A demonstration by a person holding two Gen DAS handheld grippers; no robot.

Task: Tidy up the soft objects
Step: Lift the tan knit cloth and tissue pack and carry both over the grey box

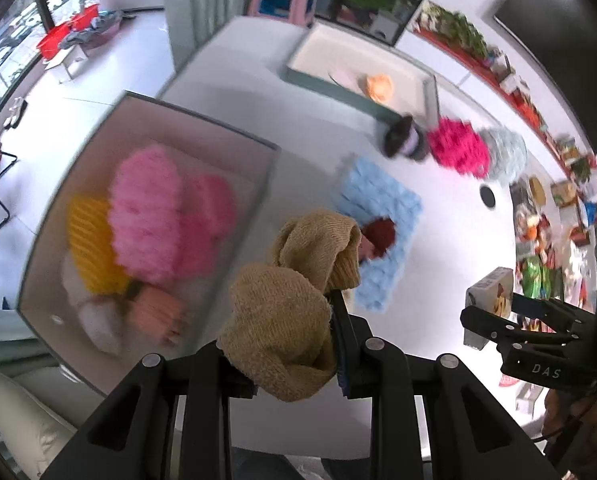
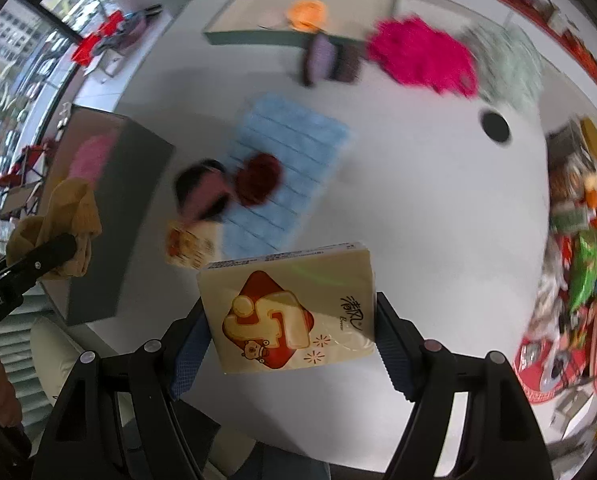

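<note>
My left gripper is shut on a tan knitted sock, which bunches up above the fingers. It hangs over the white table beside a grey open box holding pink fluffy pieces, a yellow ribbed one and an orange one. My right gripper is shut on a cream tissue pack printed with a red and yellow figure, held above the table. The left wrist view shows that pack at the right edge. The sock shows at the left of the right wrist view.
On the table lie a light blue mat with a dark red pompom, a dark and pink item, a small packet, a magenta fluffy piece and a pale grey-green one. A second box at the back holds an orange item.
</note>
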